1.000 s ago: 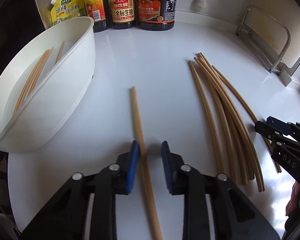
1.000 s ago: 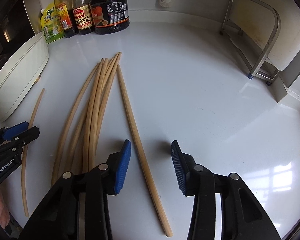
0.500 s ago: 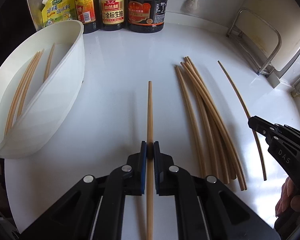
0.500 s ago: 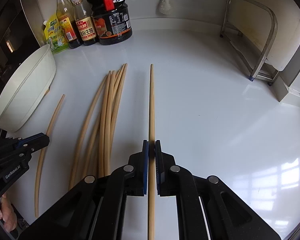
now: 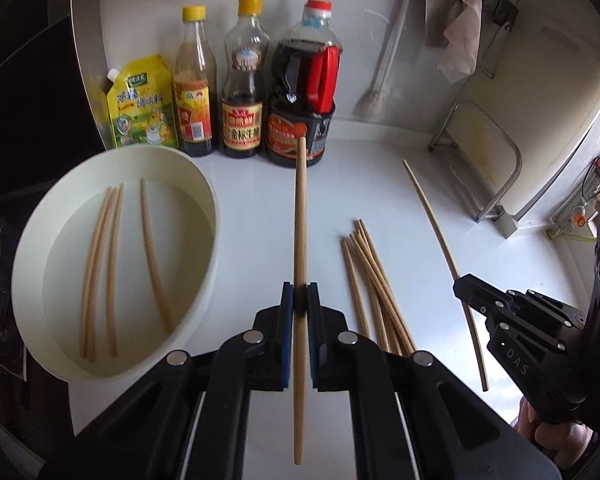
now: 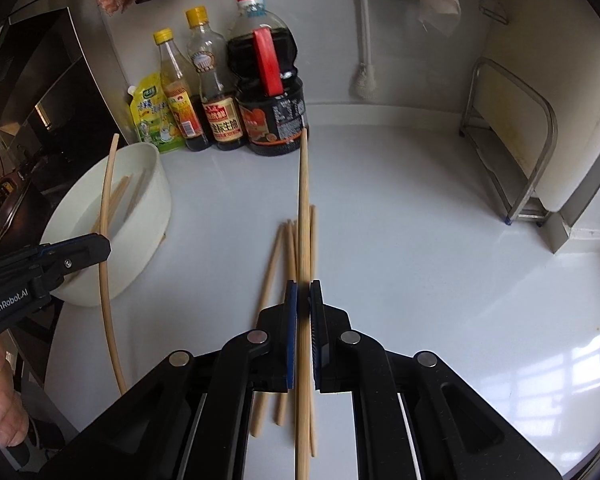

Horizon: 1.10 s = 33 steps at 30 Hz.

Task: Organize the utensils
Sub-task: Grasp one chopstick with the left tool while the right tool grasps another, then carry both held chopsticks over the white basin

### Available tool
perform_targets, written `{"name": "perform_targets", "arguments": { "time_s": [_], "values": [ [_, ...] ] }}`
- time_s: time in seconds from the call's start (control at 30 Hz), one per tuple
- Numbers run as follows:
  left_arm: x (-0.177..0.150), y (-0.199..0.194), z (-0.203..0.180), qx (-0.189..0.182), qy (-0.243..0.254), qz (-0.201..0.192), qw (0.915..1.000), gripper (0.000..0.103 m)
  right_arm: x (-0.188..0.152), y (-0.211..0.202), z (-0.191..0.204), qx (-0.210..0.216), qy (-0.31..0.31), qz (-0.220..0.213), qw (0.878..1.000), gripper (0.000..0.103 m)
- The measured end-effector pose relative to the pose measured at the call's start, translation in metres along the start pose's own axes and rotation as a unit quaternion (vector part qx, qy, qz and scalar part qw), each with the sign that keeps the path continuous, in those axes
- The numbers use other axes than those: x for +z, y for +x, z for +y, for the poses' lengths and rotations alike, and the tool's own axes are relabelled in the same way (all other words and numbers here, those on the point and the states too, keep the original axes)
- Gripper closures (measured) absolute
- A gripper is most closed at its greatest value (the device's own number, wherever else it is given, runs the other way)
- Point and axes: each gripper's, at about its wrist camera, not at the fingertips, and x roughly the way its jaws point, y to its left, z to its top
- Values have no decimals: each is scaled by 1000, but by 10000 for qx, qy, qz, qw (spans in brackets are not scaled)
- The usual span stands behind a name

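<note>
In the left wrist view, the left gripper is clamped on a single chopstick that runs up the centre of the frame toward the dark soy sauce jug. At the left of the frame sits a white oval tub with four chopsticks lying inside it. A loose bundle of chopsticks rests on the white counter right of centre. At the right edge, the right gripper grips another chopstick. In the right wrist view, that gripper is closed on its chopstick, held above the bundle.
</note>
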Motion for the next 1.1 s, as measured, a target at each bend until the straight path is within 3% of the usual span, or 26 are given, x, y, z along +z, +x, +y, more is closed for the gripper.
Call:
{"name": "perform_targets", "arguments": {
  "time_s": [0.23,0.47,0.67,0.83,1.1],
  "values": [
    [36,-66,38,-75,-11,-639,9979,96,46,-14,58,410,-300,-423,9978,97],
    [59,-84,103,304,-177,-908,9953,96,78,9,133,890,-642,-493,9927,97],
    [65,-65,163,554,-324,-746,9951,96,91,53,190,1184,-784,-164,9897,97],
    [65,-26,196,458,-378,-343,9976,96,93,93,222,1233,-789,207,9890,97],
    [54,44,224,254,-427,324,9982,95,82,151,234,1119,-538,865,9885,97]
  ]
}}
